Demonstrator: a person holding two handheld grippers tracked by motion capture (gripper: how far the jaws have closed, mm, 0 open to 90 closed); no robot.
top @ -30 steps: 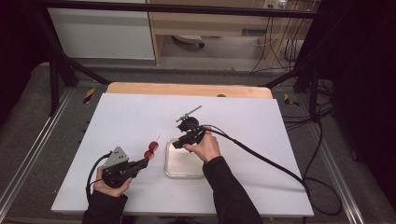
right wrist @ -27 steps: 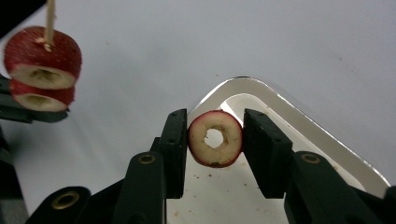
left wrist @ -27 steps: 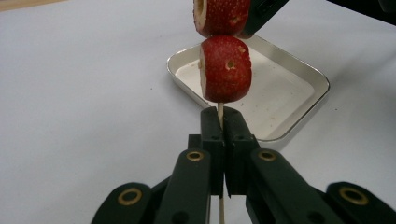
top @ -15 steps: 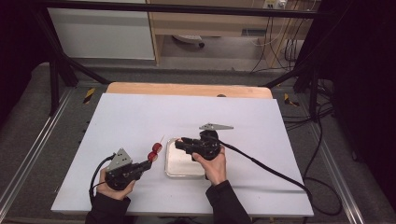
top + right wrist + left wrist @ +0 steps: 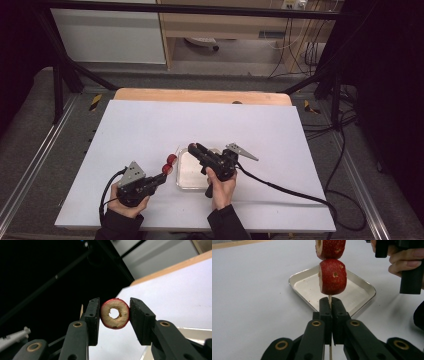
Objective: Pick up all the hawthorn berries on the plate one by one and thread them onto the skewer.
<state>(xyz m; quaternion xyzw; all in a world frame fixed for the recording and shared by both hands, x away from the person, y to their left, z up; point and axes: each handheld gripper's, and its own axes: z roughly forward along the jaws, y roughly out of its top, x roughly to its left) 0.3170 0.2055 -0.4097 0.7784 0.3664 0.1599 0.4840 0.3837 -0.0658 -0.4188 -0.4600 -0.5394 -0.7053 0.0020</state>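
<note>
Now left gripper [image 5: 331, 307] clamps skewer [image 5: 329, 299] — right gripper [image 5: 114, 315] pinches fruit ring [image 5: 115, 313].

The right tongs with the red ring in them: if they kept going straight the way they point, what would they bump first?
Probably the skewer's tip above the red fruit pieces in the left tongs. The right tongs point that way, though depth is hard to judge.

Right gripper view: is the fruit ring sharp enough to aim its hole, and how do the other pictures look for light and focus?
Right gripper view: fruit ring sharp between the jaws, its hole clear, against a dark, underexposed background. Left gripper view: skewer and lower fruit piece crisp, evenly lit; tray soft, with mild sheen. High view: table bright, surroundings dark, small things coarse.
</note>
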